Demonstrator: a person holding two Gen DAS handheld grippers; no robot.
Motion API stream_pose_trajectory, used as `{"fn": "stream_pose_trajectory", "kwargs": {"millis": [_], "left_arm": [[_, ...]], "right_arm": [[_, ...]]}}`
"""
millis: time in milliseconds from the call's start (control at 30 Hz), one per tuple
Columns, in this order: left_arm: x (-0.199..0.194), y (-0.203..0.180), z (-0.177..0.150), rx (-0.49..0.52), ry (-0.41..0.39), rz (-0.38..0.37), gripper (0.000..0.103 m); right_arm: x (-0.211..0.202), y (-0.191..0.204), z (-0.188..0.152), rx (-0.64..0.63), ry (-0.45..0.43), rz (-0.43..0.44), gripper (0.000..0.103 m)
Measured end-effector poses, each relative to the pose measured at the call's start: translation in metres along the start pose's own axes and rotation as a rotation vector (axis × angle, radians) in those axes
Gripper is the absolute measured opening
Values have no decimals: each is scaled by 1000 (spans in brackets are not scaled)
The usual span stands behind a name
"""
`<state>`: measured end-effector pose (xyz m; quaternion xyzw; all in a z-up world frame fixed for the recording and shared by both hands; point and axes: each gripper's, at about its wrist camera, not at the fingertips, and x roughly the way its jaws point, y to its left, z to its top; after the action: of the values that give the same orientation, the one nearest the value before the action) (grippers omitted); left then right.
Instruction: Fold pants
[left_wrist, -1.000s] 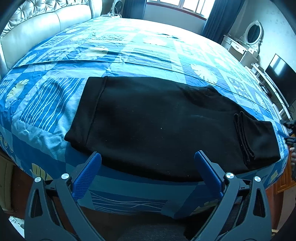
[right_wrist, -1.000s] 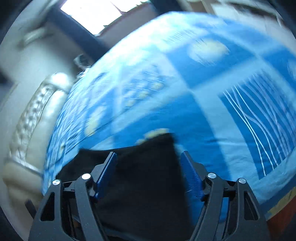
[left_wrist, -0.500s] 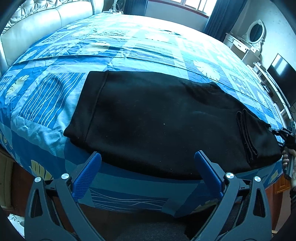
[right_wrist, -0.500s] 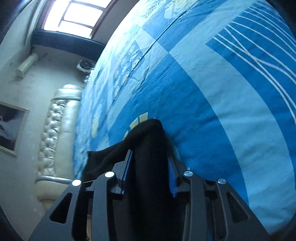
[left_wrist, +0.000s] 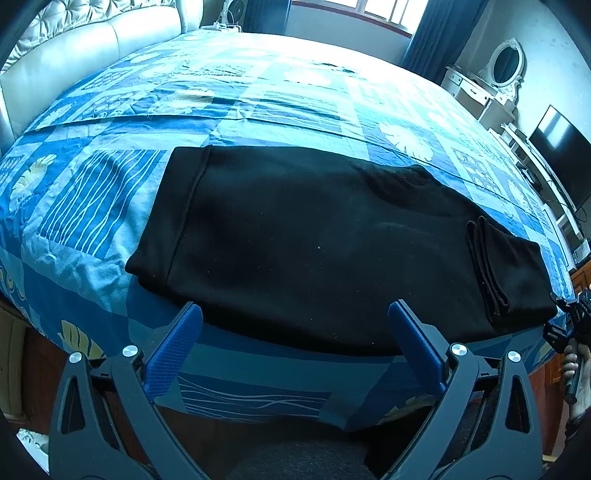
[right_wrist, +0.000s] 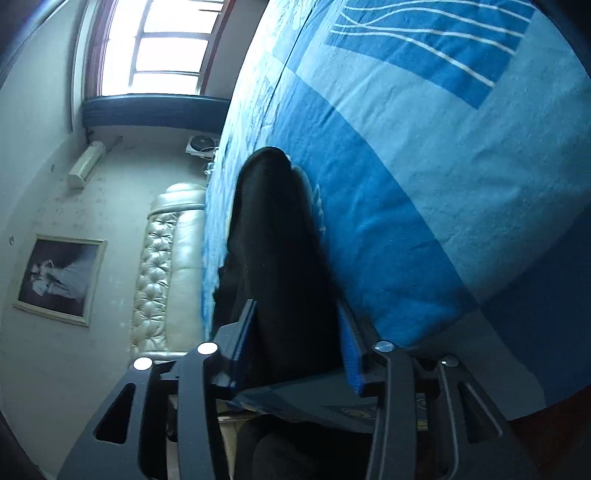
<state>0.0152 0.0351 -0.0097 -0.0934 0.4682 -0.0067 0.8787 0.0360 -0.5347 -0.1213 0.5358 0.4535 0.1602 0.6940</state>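
Note:
Black pants (left_wrist: 314, 236) lie flat across the near part of the bed, waistband at the left and leg cuffs at the right. My left gripper (left_wrist: 295, 328) is open and empty, hovering just in front of the pants' near edge. My right gripper (right_wrist: 295, 332) is shut on the cuff end of the pants (right_wrist: 280, 251), with black fabric pinched between its blue pads. It also shows in the left wrist view (left_wrist: 570, 325) at the pants' right end.
The bed has a blue patchwork sheet (left_wrist: 258, 92) and a padded cream headboard (left_wrist: 74, 40) at the left. A white dresser with mirror (left_wrist: 487, 88) and a TV (left_wrist: 561, 155) stand at the right. A window (right_wrist: 166, 48) is at the far wall.
My right gripper closed on the cuff end of the pants and rolled sideways. My left gripper stayed open and shifted slightly closer to the pants.

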Motion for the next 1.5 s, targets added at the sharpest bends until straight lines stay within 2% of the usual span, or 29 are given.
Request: {"fn": "stream_pose_trajectory", "kwargs": {"millis": [100,200,267,367,433,533,567,600,667,733,867,967,1067,1200,1333,1500], "left_arm": [[1,0,0,-5,3,2,100],[2,1,0,-9,5,3,100],[2,2,0,-5,3,5,100],[2,2,1,-5,3,6,100],[3,3,1,-7,5,8,100],[3,4,2,-11,3,4,100],[3,4,2,-10,1,4,100],[3,4,2,-8,0,3,100],[3,3,2,-2,-3,4,100],[3,3,2,1,-3,6,100],[4,5,2,-6,1,9,100],[4,7,3,-10,-2,11,100],[4,9,3,-15,-2,11,100],[4,12,5,-20,-3,9,100],[4,18,8,-34,3,-13,100],[-6,47,21,-84,-32,-48,100]], "right_arm": [[4,3,0,-35,0,-61,27],[10,13,-2,-84,-7,-121,25],[8,17,-4,-90,-20,-135,26],[3,20,-8,-62,-47,-106,33],[-2,30,-7,-79,-66,-156,34],[-27,64,-9,-175,-225,-343,34],[-28,75,-12,-191,-255,-350,37],[-26,86,-15,-207,-261,-320,36],[-6,110,-26,-241,-206,-219,36],[31,126,-39,-267,-80,-121,36],[100,137,-65,-249,119,-2,36],[136,139,-81,-240,209,28,36],[160,140,-91,-252,259,7,36],[166,138,-93,-254,275,-35,33],[159,129,-95,-248,266,-37,25],[152,120,-96,-252,266,-30,27]]}}
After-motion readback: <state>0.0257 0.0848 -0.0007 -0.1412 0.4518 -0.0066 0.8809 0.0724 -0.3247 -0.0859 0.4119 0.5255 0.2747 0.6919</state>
